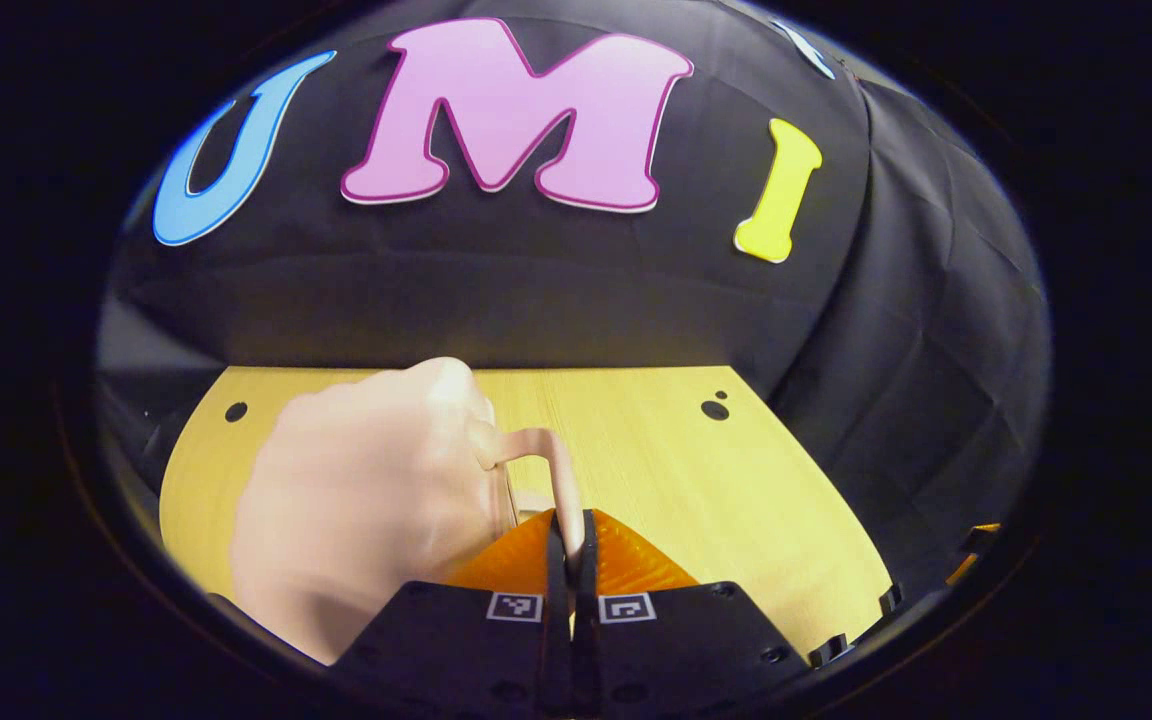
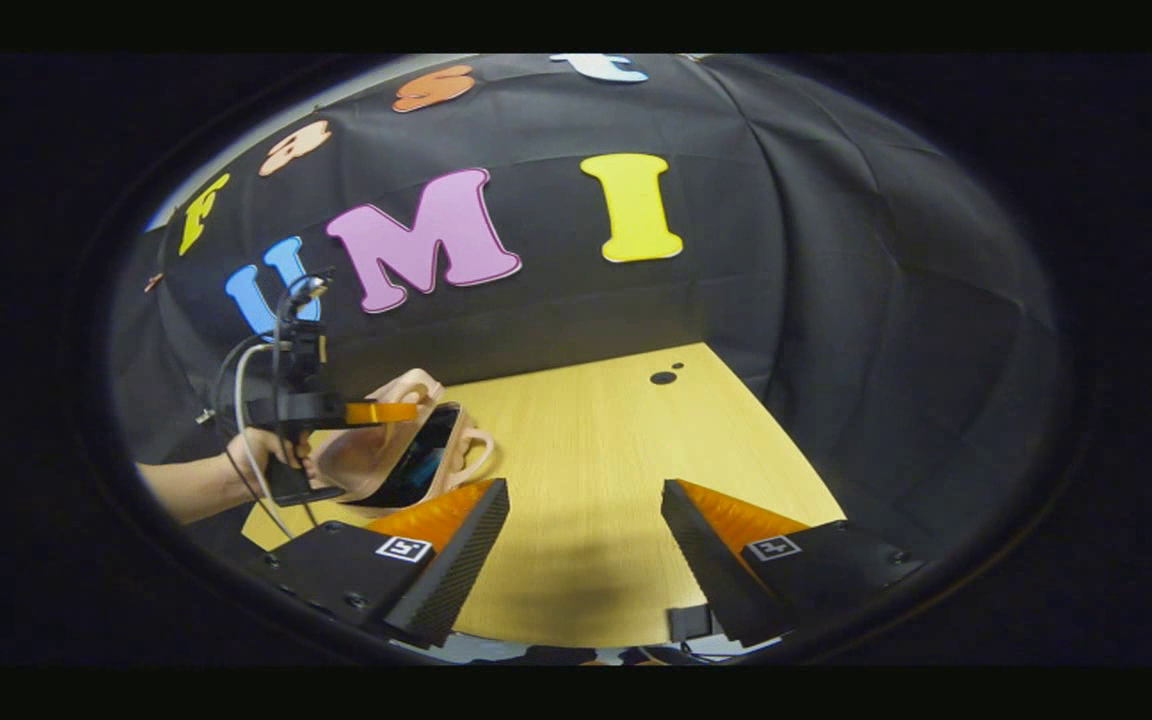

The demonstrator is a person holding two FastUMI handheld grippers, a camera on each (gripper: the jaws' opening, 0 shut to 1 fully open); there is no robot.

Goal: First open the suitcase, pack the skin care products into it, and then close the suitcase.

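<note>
Suitcase (image 1: 366,500) — small, pale pink, hard-shelled, lying on the light wooden surface (image 1: 716,500) toward its left side; in the left gripper view it sits just ahead and to the left of the fingers, its shell blurred. Handle (image 1: 546,465) — a pink loop on the near edge of the case, running down between the two fingers. Left gripper (image 1: 572,545) — fingers drawn almost together, with the lower part of the handle loop pinched between them, both sides pressing on it. In the right gripper view the same case (image 2: 376,450) appears partly open, the lid tilted up and a dark, glossy interior (image 2: 421,465) showing beneath it; its looped handle (image 2: 476,455) faces the middle of the surface. The left gripper (image 2: 381,412) is seen there from the side, held by a hand (image 2: 276,450) with a bare forearm, cables trailing from its body, fingertips at the top edge of the case. Right gripper (image 2: 586,520) — fingers spread wide, nothing between them, hovering over bare wood (image 2: 596,440) to the right of the suitcase, apart from it. Round holes (image 2: 663,377) mark the far end of the surface.
</note>
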